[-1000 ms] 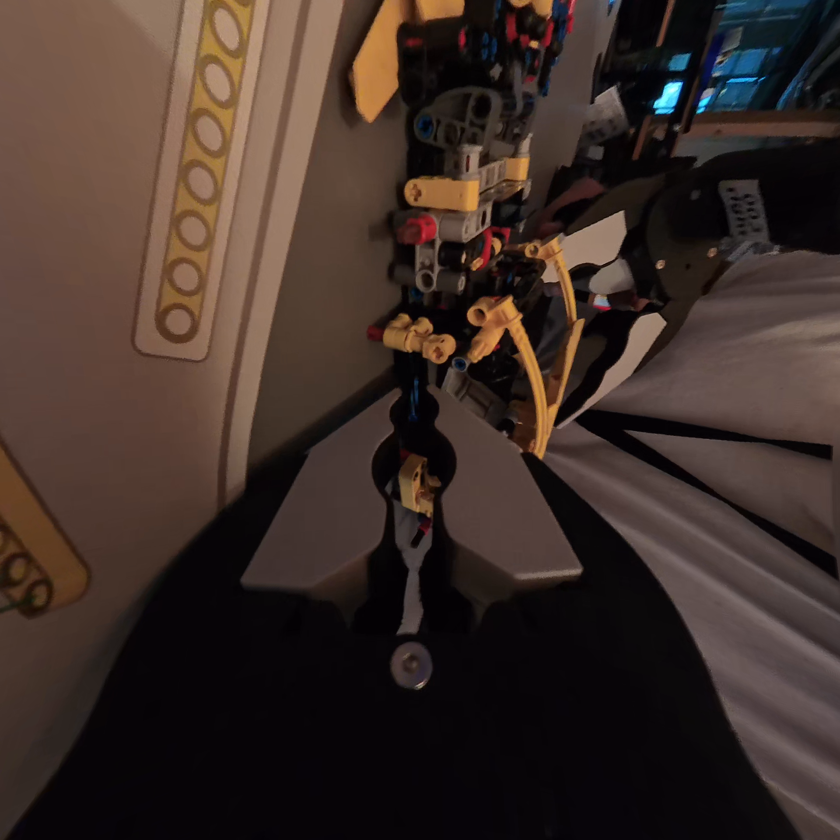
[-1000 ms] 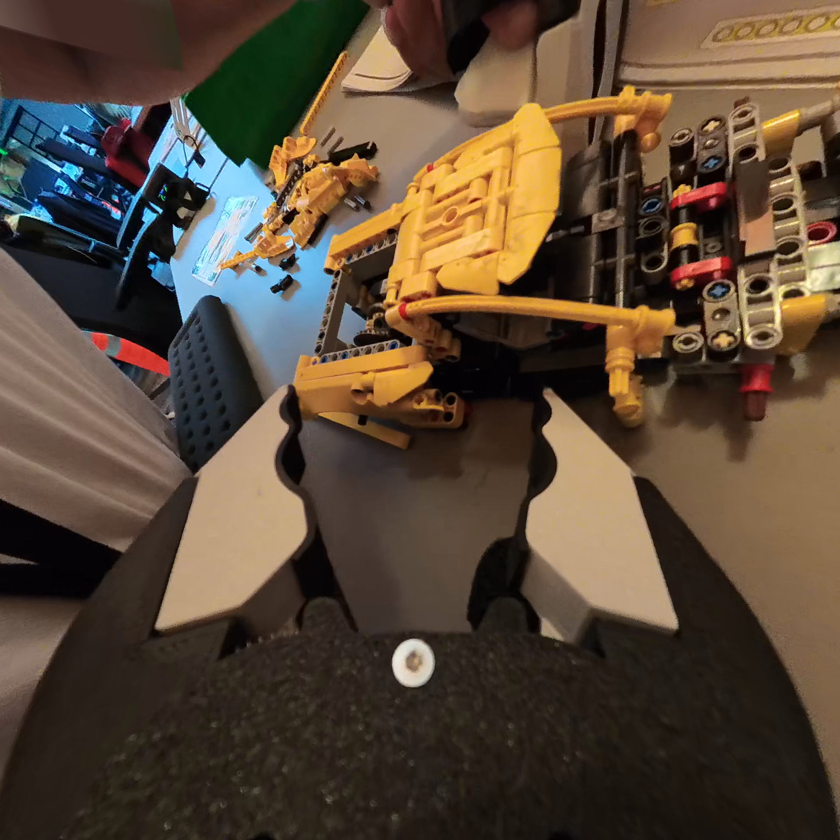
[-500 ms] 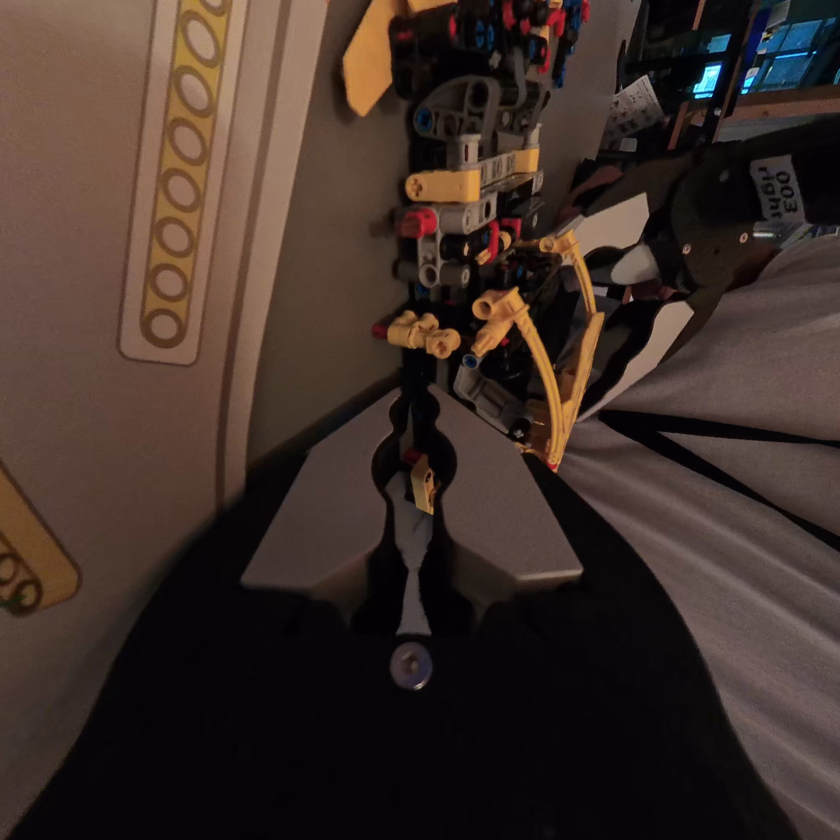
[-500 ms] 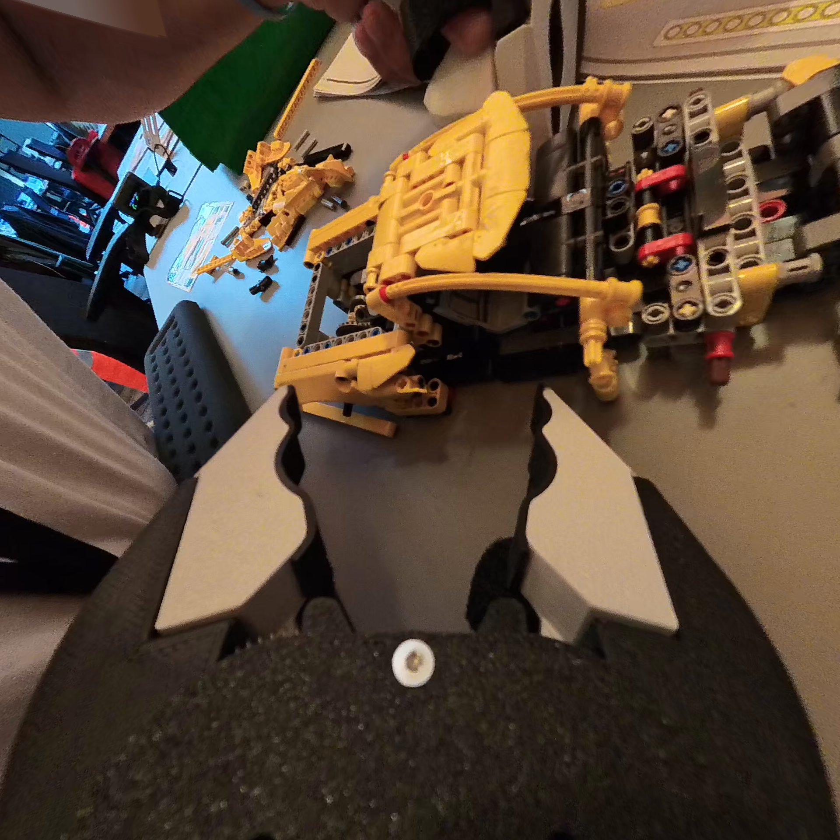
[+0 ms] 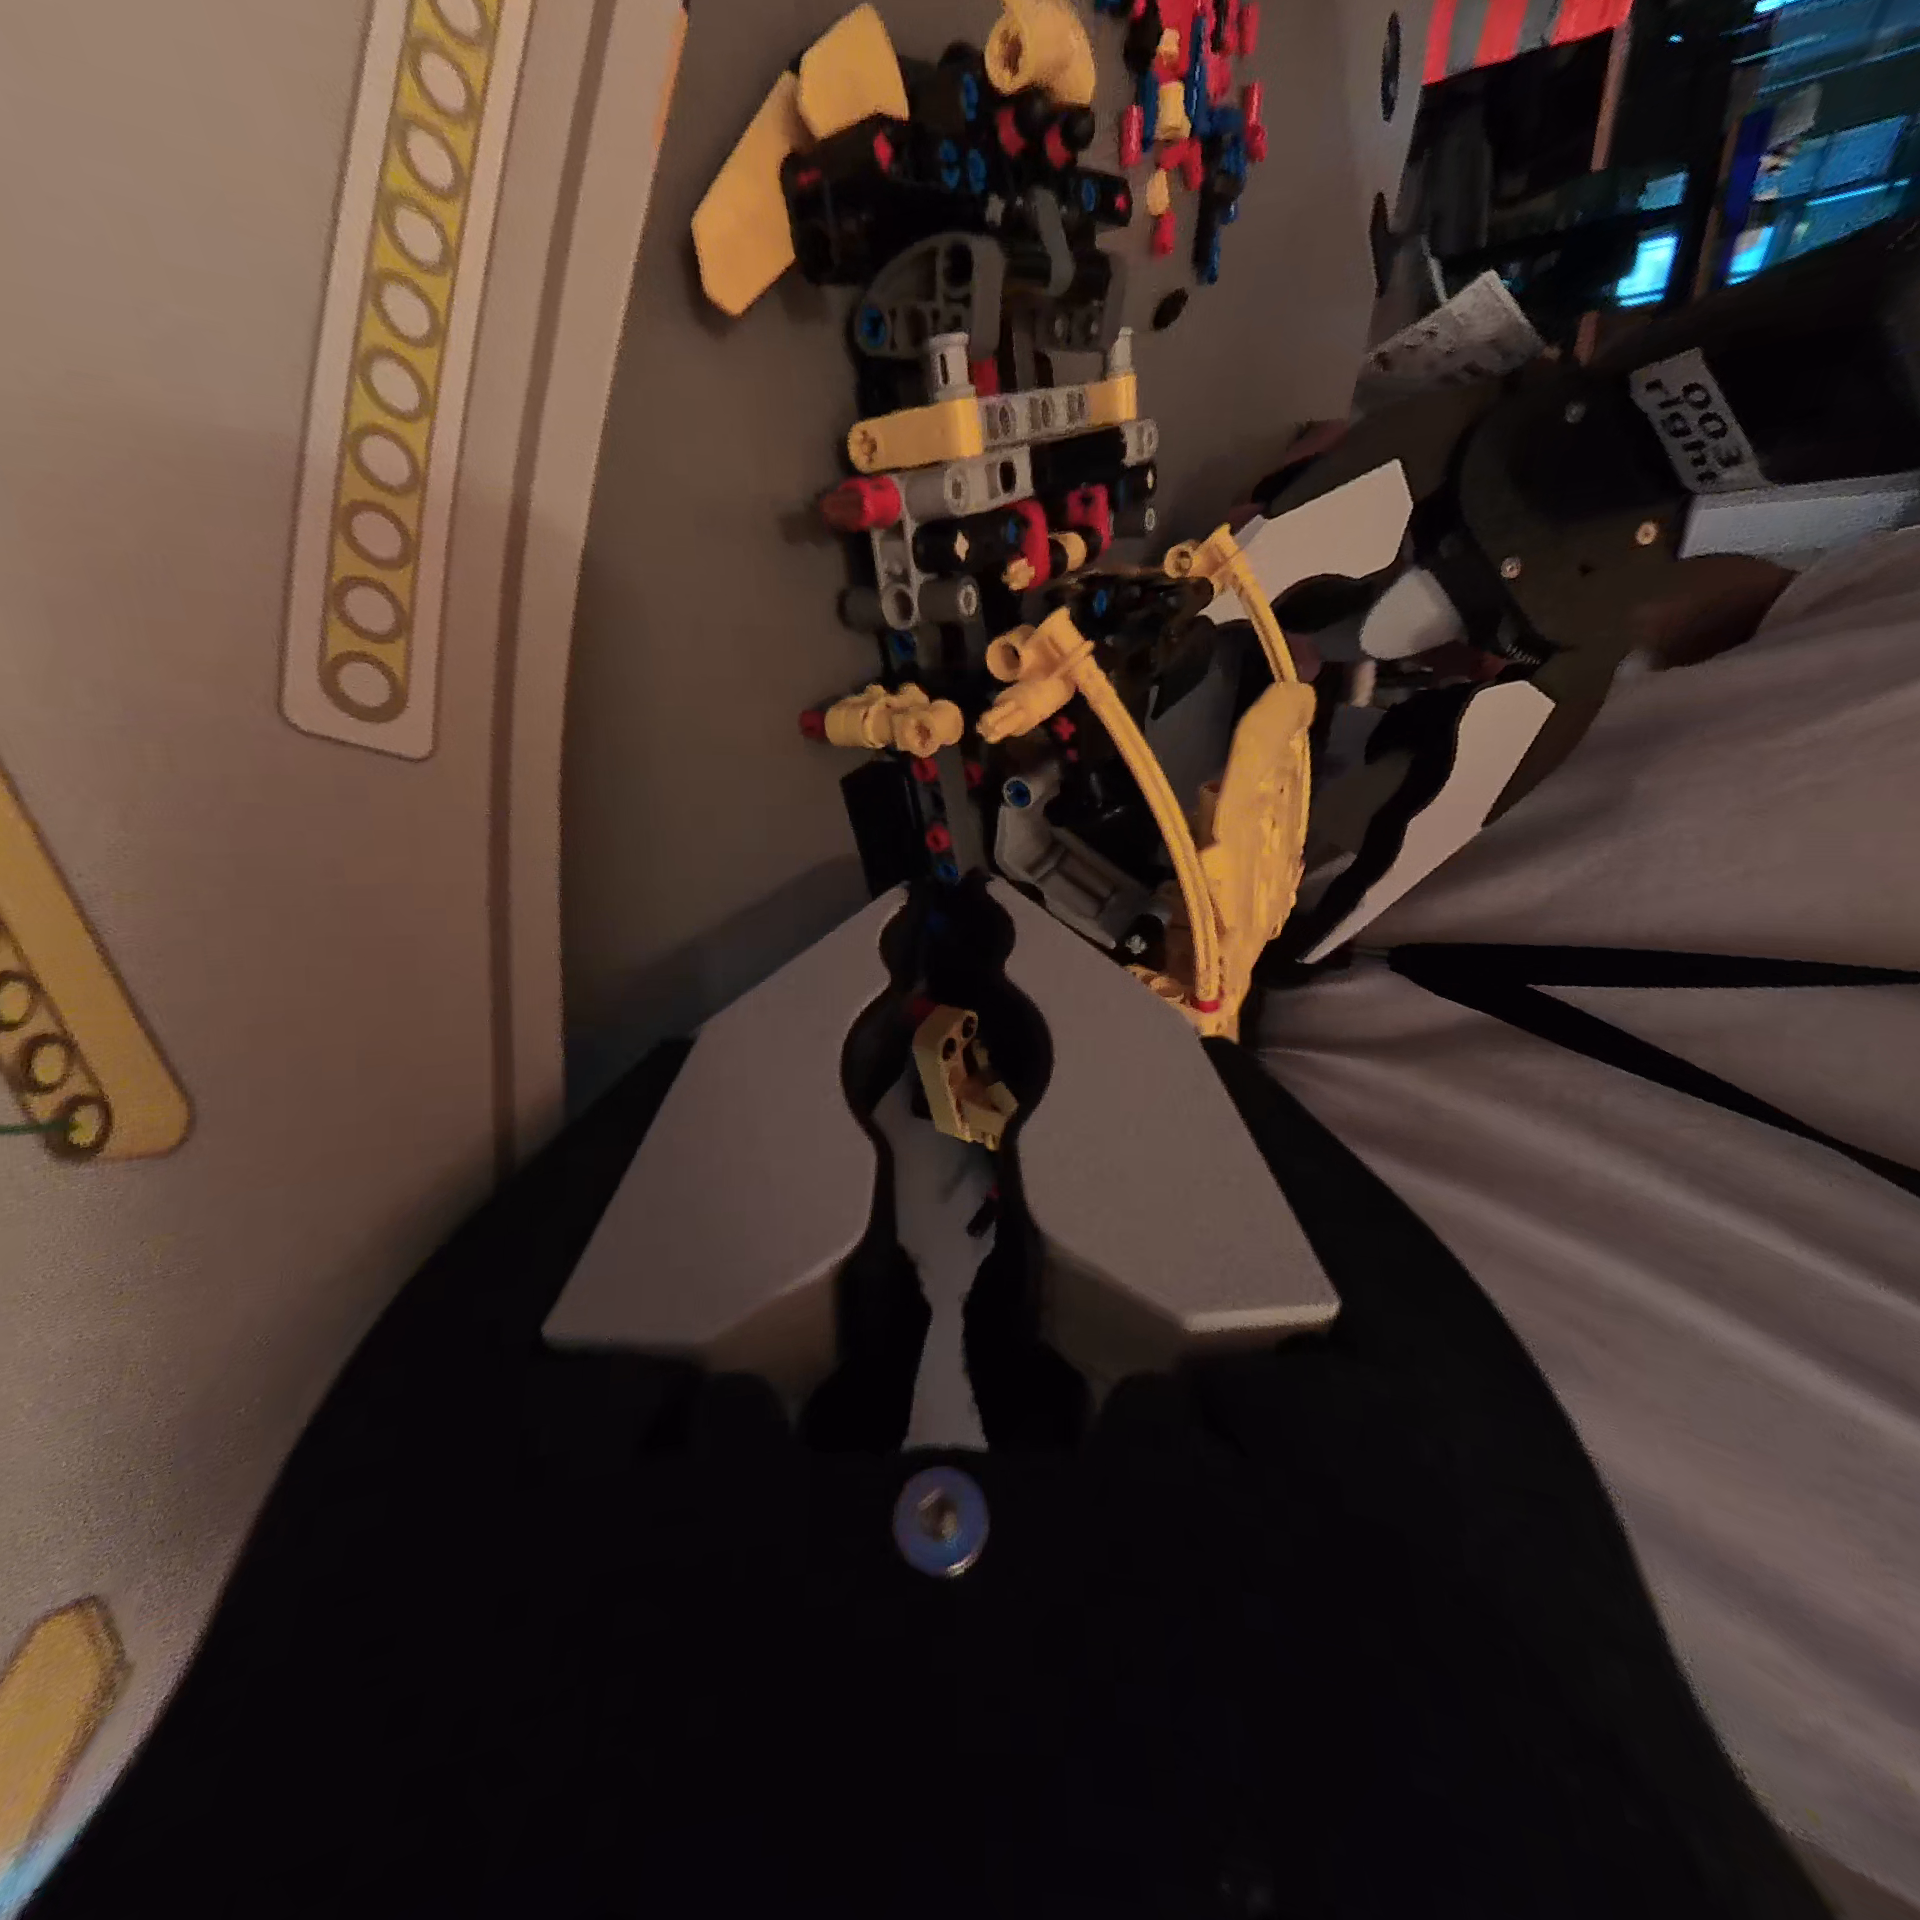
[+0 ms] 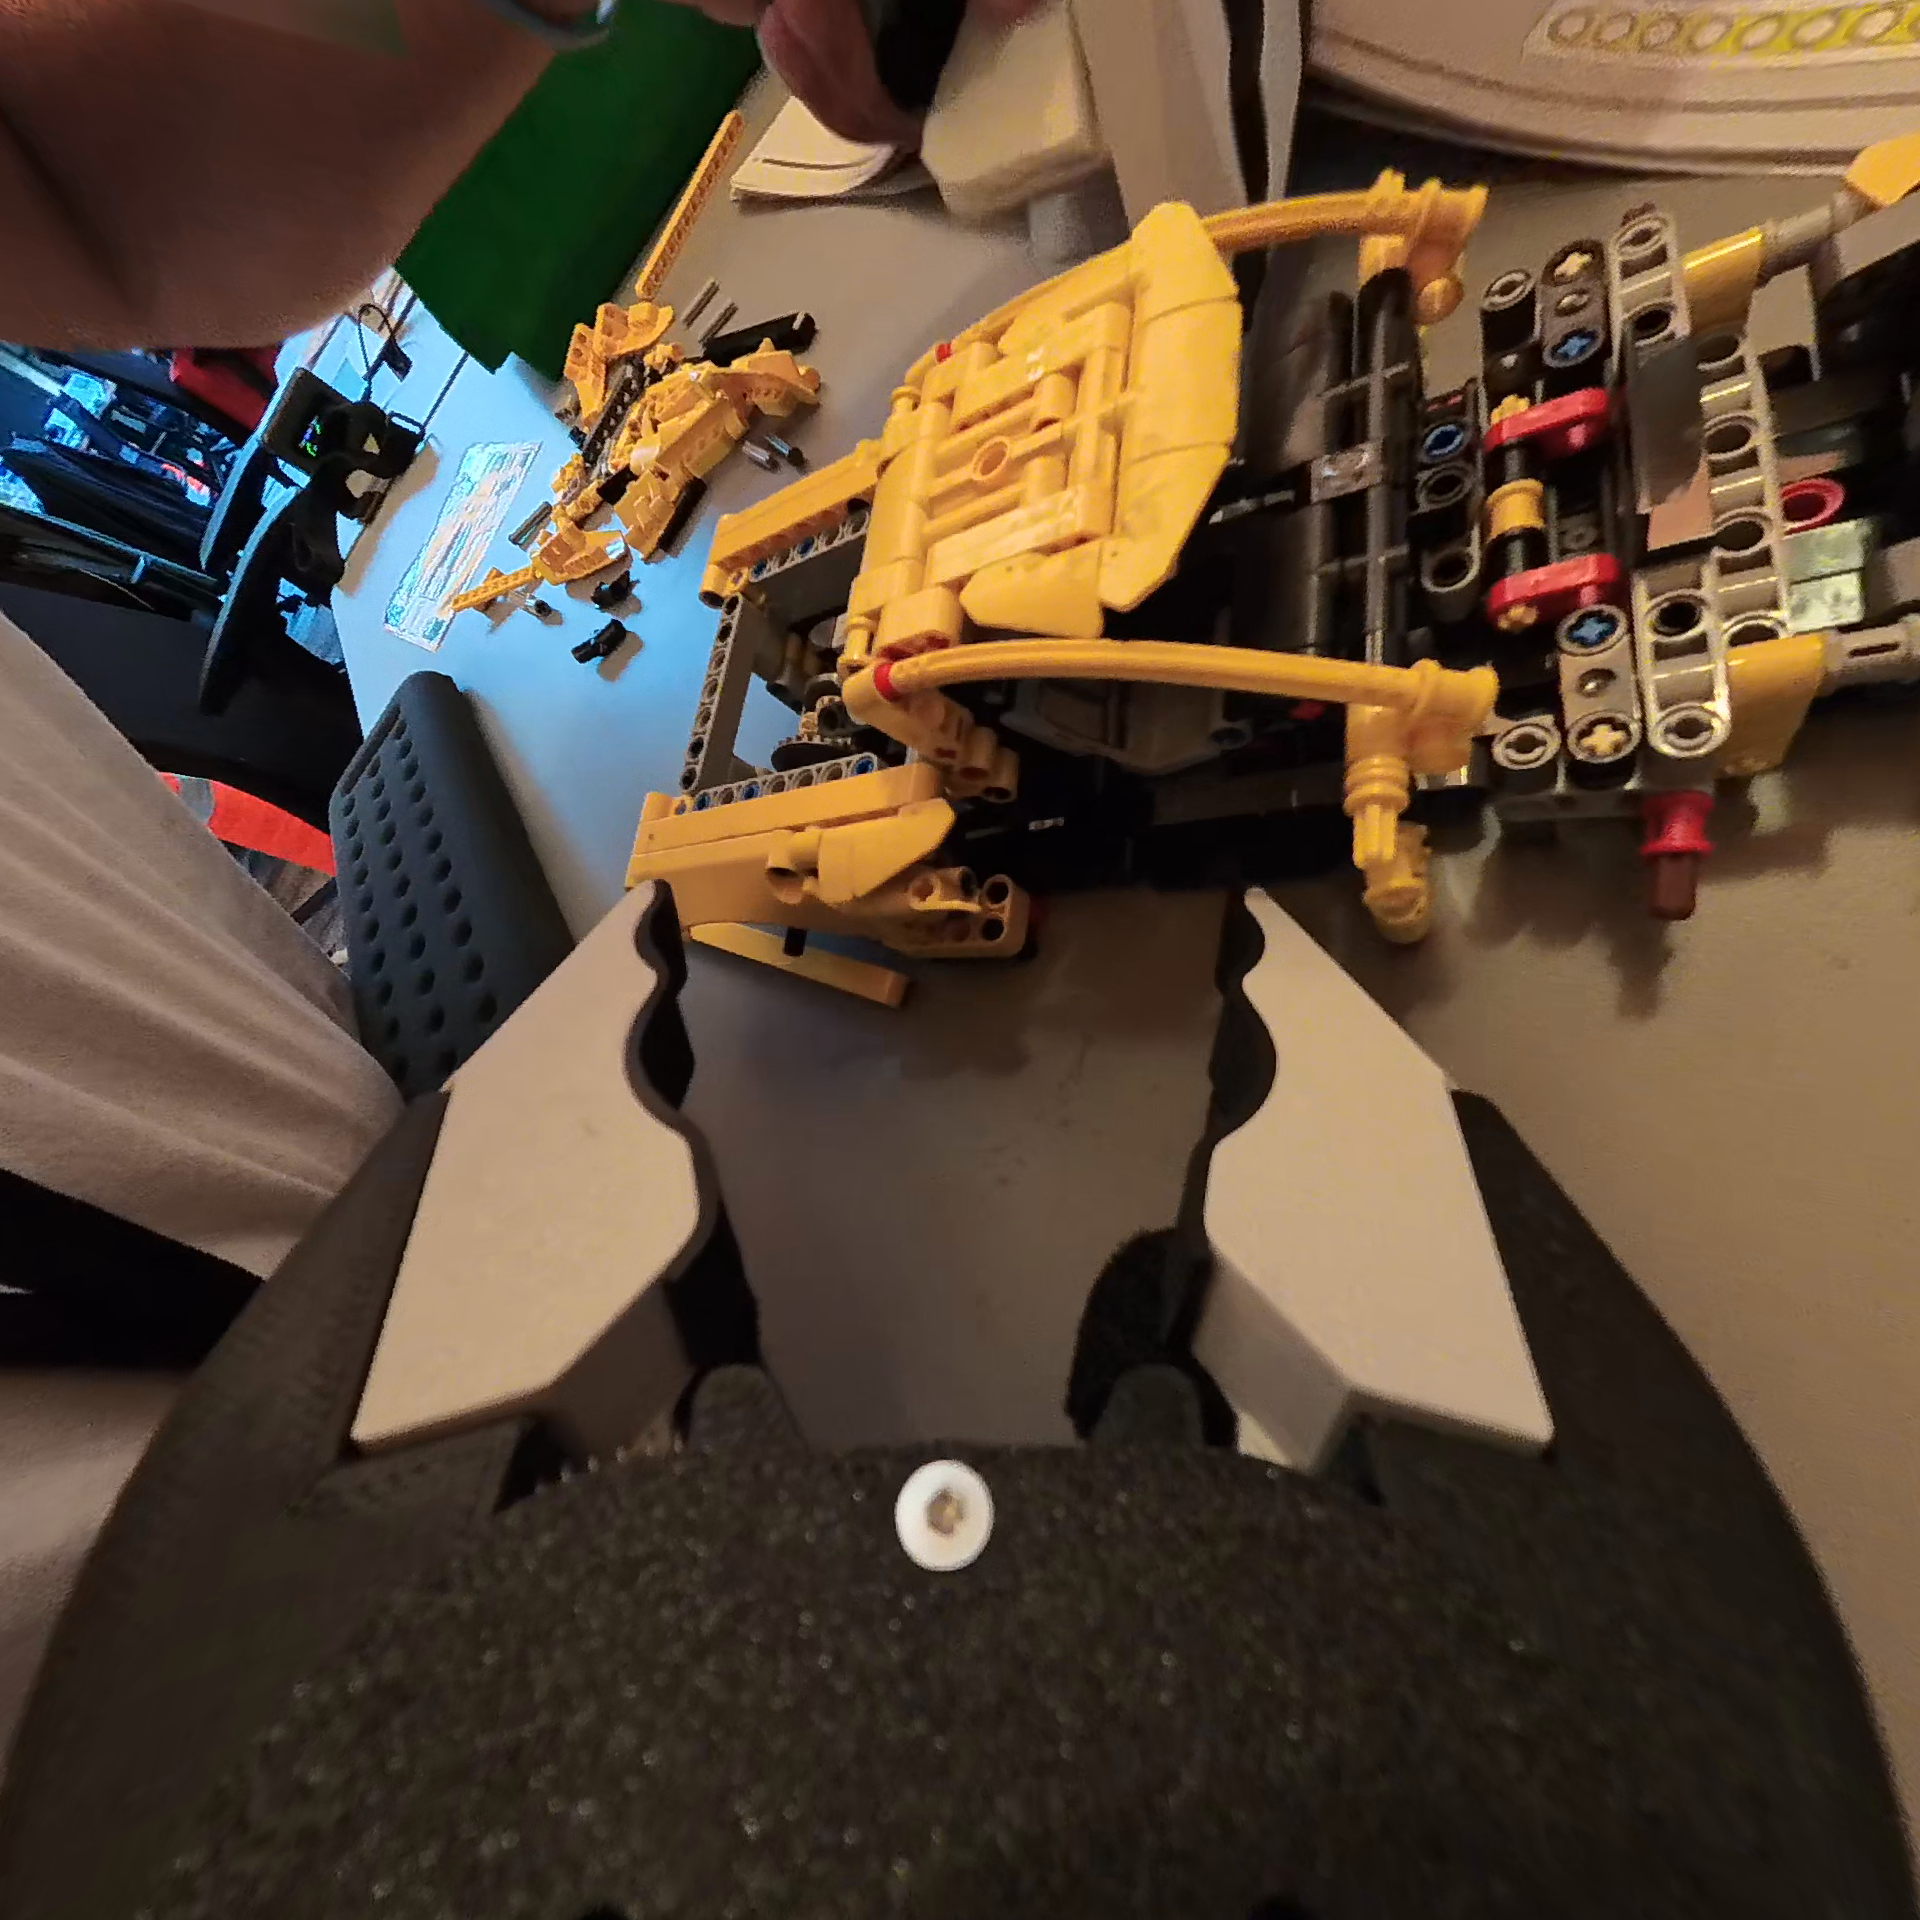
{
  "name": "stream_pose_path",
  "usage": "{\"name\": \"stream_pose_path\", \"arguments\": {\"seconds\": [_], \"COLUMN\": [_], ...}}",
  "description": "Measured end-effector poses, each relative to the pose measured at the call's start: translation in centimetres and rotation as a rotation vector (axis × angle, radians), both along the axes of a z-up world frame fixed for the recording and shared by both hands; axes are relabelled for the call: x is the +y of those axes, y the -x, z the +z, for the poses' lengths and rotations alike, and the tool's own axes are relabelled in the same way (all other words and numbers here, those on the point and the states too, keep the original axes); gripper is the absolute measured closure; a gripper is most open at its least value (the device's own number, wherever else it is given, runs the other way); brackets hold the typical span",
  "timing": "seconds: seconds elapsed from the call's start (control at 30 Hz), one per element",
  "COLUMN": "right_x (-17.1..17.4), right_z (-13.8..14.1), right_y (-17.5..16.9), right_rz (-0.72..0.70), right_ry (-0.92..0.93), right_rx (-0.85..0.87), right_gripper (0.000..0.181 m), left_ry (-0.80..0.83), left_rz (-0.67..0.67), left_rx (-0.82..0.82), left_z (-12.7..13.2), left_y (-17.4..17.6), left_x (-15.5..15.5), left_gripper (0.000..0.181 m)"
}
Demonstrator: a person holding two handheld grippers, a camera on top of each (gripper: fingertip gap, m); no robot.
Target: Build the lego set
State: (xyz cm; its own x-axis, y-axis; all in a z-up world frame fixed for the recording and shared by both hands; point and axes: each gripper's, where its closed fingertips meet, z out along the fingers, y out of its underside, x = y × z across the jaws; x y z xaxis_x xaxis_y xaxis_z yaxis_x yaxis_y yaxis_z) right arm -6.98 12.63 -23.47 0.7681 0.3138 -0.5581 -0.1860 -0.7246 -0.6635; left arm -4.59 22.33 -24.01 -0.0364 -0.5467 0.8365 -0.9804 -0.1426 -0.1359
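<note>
Two hand-held grippers beside rigid, knobbly lego model (image 6: 1195, 582): left hand-held gripper (image 5: 948, 1049) clenched on its black beam (image 5: 940, 831), right hand-held gripper (image 6: 951, 997) released.

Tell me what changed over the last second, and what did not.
The right gripper drew back a little from the lego model, which now sits higher and farther off in its view; in the left wrist view it shifted up and right. Nothing was taken hold of or let go. The left gripper stays shut on the model's black beam, and the right gripper stays open and empty over the table.
</note>
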Motion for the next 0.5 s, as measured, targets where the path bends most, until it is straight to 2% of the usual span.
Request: {"name": "stream_pose_path", "arguments": {"seconds": [0.23, 0.5], "right_x": [0.0, -0.1], "right_z": [0.0, 0.0], "right_y": [0.1, 0.2], "right_rz": [0.005, 0.008], "right_ry": [0.003, 0.004], "right_rx": [0.003, 0.003], "right_gripper": [0.081, 0.081], "left_ry": [-0.216, -0.191], "left_rz": [-0.042, -0.048], "left_rx": [-0.089, -0.086], "left_z": [-1.0, -1.3], "left_y": [-0.1, -0.3], "left_x": [0.3, -0.8], "left_gripper": [0.176, 0.176]}}
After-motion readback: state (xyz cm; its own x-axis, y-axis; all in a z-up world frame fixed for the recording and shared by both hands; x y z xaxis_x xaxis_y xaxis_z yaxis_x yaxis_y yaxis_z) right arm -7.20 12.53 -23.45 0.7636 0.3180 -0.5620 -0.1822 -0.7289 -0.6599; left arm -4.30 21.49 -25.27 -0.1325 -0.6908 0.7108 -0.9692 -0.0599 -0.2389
